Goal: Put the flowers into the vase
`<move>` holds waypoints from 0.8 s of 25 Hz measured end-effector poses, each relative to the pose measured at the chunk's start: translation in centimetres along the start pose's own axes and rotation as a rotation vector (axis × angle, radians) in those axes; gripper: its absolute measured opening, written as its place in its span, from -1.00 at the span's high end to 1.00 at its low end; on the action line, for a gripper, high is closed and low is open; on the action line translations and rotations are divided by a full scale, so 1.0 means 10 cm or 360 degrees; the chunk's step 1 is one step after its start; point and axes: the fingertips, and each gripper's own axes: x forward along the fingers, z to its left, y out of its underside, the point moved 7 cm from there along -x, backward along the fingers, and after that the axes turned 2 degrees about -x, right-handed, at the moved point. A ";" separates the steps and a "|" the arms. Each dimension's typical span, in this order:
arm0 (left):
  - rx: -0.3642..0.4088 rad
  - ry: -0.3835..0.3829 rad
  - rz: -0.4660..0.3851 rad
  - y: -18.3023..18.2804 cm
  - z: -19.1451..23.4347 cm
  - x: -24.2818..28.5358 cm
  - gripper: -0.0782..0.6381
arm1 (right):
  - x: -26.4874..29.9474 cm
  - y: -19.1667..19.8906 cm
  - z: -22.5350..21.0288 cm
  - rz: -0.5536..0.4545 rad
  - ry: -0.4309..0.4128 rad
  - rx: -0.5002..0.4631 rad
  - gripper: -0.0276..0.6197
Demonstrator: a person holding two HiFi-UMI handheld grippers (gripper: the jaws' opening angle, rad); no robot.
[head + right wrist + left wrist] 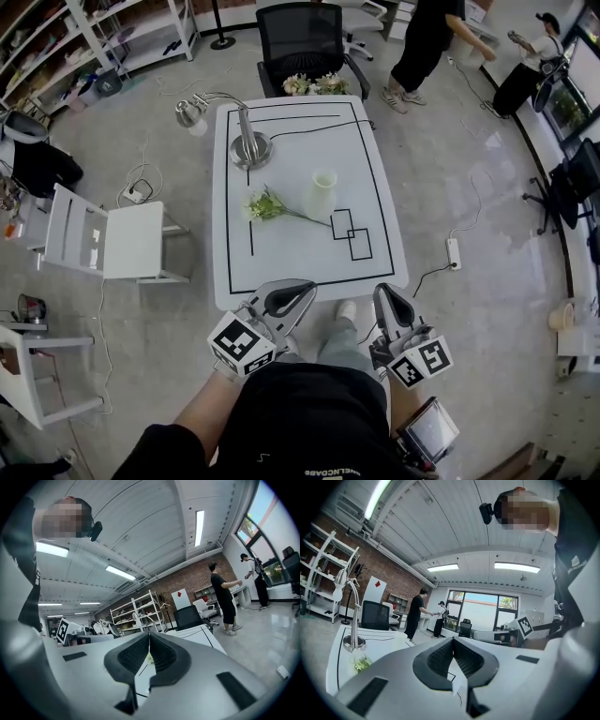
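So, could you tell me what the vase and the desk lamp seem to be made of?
The vase looks like white ceramic or plastic: opaque, smooth, evenly pale. The desk lamp looks like polished metal: silvery base and neck with bright highlights.

One table [380,234], one vase [321,195], one lamp [249,145], two flower bunches [267,204] [314,84], two tools [302,291] [384,292].
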 end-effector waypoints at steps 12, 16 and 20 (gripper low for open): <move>-0.0038 -0.0172 0.0018 -0.04 0.28 0.70 0.77 | 0.47 -0.16 -0.89 0.0036 -0.0146 0.0044 0.88; -0.0046 -0.0244 0.0008 -0.06 0.36 0.93 0.77 | 0.61 -0.20 -1.16 0.0044 -0.0200 0.0064 0.88; -0.0037 -0.0337 0.0002 -0.11 0.43 1.12 0.77 | 0.76 -0.25 -1.41 0.0061 -0.0274 0.0079 0.88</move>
